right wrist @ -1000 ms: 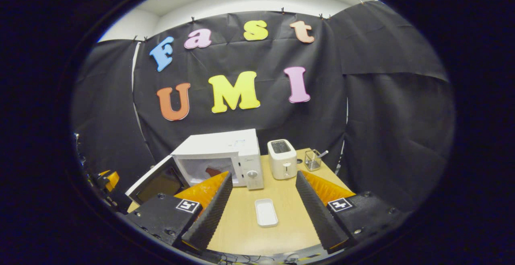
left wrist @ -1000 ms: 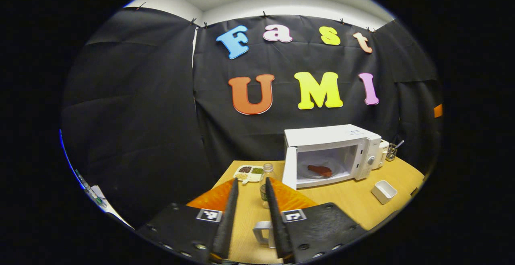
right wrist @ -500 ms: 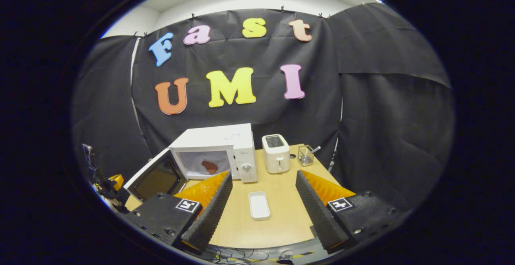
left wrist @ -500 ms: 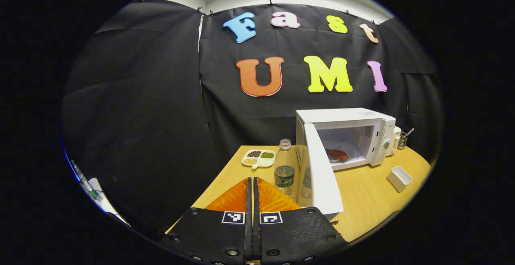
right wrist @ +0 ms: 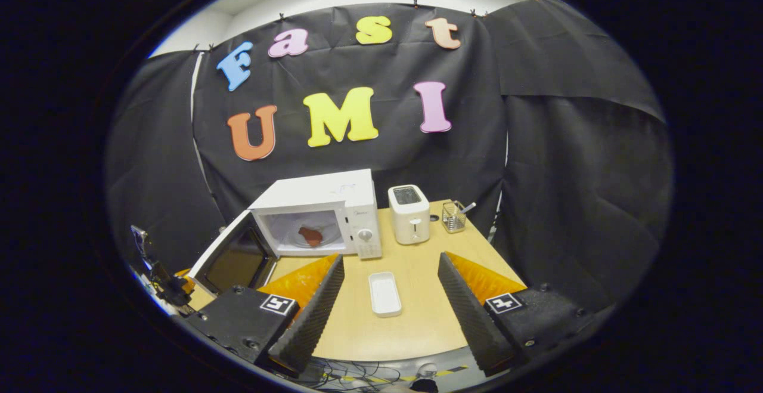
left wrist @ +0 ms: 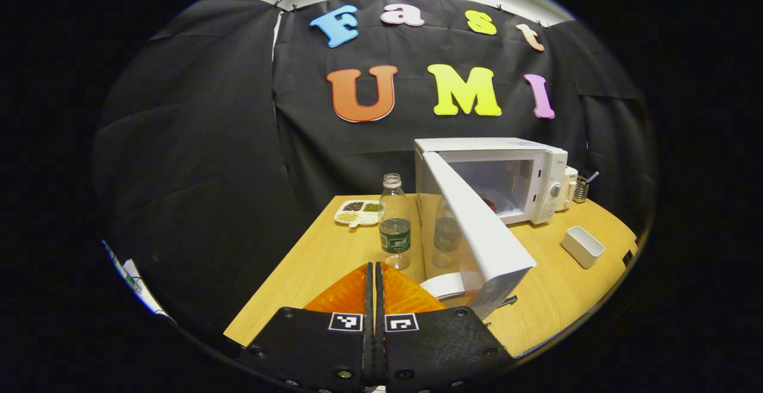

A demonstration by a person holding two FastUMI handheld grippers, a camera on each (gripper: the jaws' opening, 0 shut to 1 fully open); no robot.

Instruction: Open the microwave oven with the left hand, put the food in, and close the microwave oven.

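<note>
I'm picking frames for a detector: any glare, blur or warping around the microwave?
Left gripper view: sharp; fisheye bows the open microwave door, whose panel mirrors the bottle; the food is barely visible. Right gripper view: sharp and evenly lit; the food reads clearly in the microwave; table edges curve.

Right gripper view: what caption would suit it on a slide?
Open right gripper over a white tray, facing the microwave with door open and food inside.
</note>
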